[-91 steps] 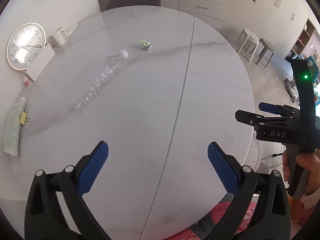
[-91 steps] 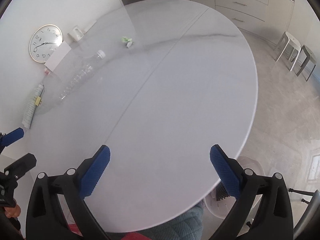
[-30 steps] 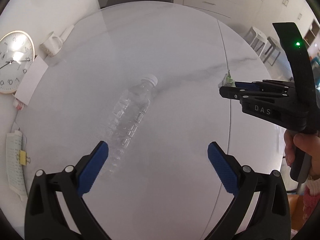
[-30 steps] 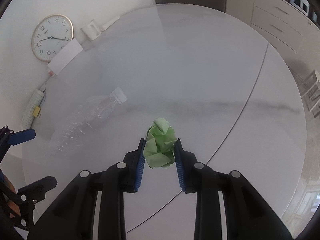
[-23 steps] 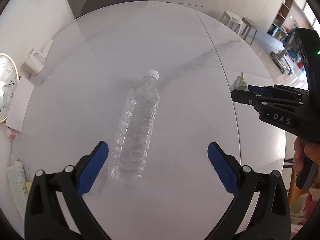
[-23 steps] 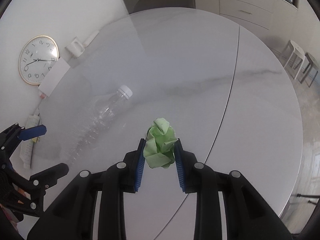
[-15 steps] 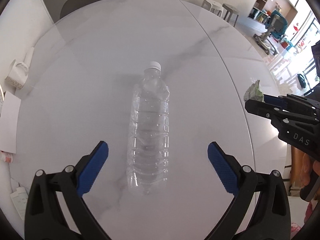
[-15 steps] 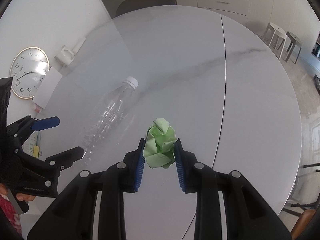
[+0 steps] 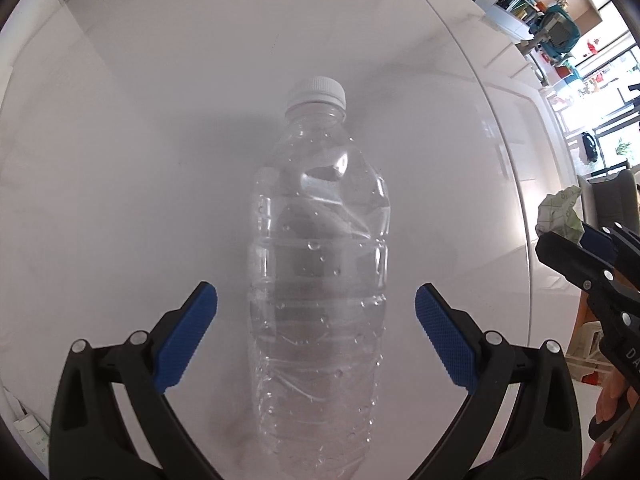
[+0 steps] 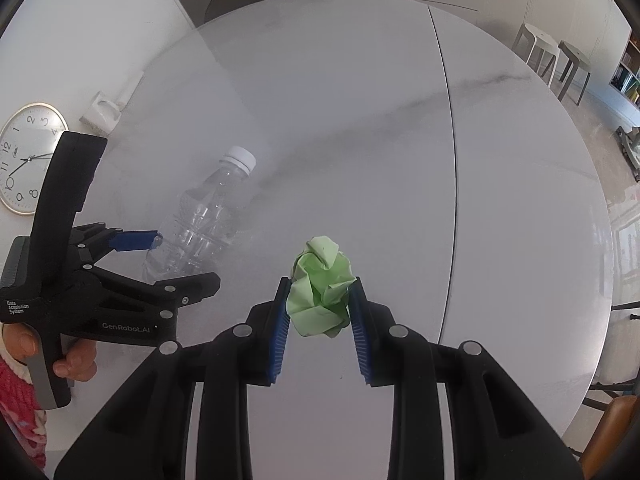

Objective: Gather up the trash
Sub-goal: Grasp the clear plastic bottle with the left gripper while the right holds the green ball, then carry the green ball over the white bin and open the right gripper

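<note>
Your right tool [image 10: 320,312] is clamping the crumpled green paper ball [image 10: 322,286] between its blue pads, and the ball is bulging out above the fingertips, lifted clear of the worktop [image 10: 400,140]. From the left wrist view that same ball [image 9: 558,216] is showing at the right edge, pinched at the tip of your right tool [image 9: 580,240].

Your left tool [image 9: 316,320] is standing wide open, pointing steeply down at the clear plastic bottle [image 9: 318,280]. The bottle is lying on its side on the worktop [image 9: 160,120], its body running straight between the two blue pads, with a gap showing on each side, so neither pad is pressing on it. Its white cap [image 9: 317,91] is pointing away from you, beyond the fingertips.

In the right wrist view your left tool [image 10: 160,258] is straddling the bottle's base end, one finger on the far side and one on the near side, while the bottle [image 10: 204,224] is lying to the left of the paper ball. Your left hand [image 10: 60,354] is gripping the handle at the worktop's near left edge. Left of the bottle, beyond the worktop's rim, a round clock [image 10: 24,160] is sitting.
</note>
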The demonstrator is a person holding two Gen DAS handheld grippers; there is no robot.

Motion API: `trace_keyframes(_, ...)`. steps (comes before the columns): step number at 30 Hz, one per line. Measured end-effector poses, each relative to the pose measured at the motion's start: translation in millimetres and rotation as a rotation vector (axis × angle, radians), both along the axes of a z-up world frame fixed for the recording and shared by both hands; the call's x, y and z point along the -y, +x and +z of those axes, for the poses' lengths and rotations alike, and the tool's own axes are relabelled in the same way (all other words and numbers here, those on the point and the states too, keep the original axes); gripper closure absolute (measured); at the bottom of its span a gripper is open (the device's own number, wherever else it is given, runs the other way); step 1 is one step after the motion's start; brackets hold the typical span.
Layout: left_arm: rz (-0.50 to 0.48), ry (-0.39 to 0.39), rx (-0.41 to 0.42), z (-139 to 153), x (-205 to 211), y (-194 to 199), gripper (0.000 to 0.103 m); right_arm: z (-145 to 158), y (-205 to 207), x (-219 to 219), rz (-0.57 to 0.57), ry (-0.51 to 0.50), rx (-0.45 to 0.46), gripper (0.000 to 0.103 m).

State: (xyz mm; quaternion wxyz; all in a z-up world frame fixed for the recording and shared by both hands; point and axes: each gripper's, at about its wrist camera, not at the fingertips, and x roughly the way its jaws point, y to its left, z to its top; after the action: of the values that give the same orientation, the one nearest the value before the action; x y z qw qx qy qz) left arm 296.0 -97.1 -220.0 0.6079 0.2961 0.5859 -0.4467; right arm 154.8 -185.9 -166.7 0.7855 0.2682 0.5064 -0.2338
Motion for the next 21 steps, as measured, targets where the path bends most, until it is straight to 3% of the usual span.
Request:
trace_keyframes(6, -0.029, 0.004, 0.009, -10, 7, 4, 0.012, -11, 5, 6, -0.012, 0.04, -0.005, 0.074)
trace_keyframes(13, -0.033, 0.002, 0.032, -11, 5, 3, 0.042, -12, 8, 3, 0.01, 0.024, -0.015, 0.073)
trace_keyframes(21, -0.003, -0.032, 0.074, 5, -6, -9, 0.042, 1, 0, -2, 0.014, -0.002, -0.014, 0.073)
